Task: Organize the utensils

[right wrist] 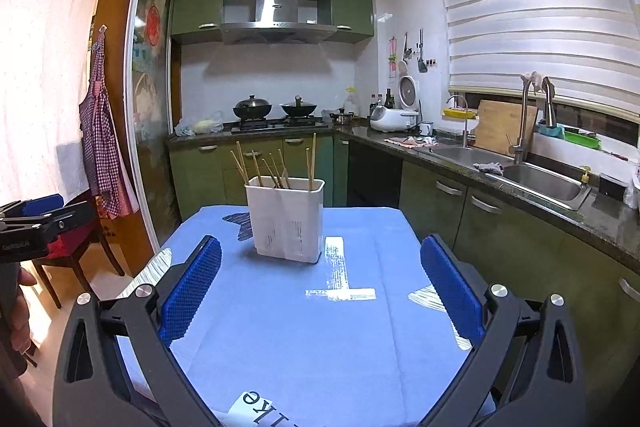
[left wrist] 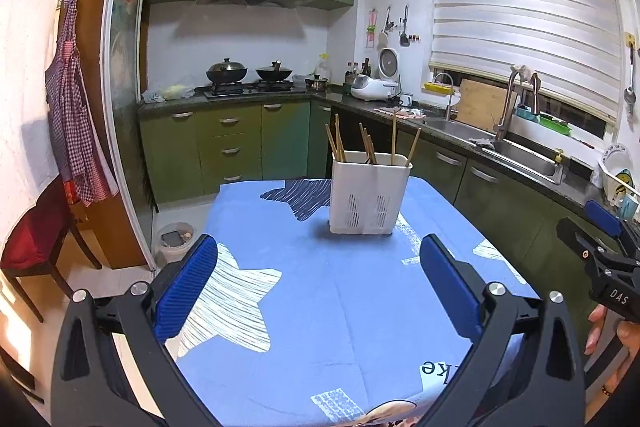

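Note:
A white slotted utensil holder (left wrist: 370, 193) stands upright on the blue star-print tablecloth (left wrist: 320, 307), with several wooden chopsticks (left wrist: 370, 147) standing in it. It also shows in the right wrist view (right wrist: 286, 219), with the chopsticks (right wrist: 276, 167) leaning in it. My left gripper (left wrist: 320, 267) is open and empty, held above the cloth short of the holder. My right gripper (right wrist: 320, 269) is open and empty, also short of the holder. The right gripper shows at the right edge of the left wrist view (left wrist: 600, 255); the left gripper shows at the left edge of the right wrist view (right wrist: 36, 223).
Green kitchen cabinets (right wrist: 256, 163) stand behind the table (right wrist: 360, 347), and a counter with a steel sink (right wrist: 540, 183) runs along the right. A red chair (left wrist: 32, 247) and a small bin (left wrist: 176, 241) stand on the floor at left.

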{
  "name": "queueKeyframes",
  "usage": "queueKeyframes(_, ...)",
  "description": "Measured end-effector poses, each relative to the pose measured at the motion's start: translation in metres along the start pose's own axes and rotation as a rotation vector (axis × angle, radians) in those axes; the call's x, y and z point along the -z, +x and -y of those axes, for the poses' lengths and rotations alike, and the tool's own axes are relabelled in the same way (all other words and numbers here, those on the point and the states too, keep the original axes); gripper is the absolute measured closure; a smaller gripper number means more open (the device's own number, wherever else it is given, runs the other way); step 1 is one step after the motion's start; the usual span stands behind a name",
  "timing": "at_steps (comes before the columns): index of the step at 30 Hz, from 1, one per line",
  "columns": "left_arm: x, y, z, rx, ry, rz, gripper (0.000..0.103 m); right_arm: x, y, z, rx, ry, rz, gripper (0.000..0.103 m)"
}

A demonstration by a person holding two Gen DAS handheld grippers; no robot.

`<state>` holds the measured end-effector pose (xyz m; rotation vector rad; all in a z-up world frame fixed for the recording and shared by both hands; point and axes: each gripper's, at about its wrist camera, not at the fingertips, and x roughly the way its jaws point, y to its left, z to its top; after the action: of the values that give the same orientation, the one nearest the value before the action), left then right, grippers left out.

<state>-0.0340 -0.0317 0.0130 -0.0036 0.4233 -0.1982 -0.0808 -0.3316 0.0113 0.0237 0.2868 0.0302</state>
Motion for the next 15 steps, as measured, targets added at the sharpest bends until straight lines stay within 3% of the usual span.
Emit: queueKeyframes(15, 0.0044, -0.0039, -0.003, -0.001, -0.005, 0.003, 0.007, -0.0036, 0.0006, 0.0002, -0.005, 0.008, -0.002, 0.005)
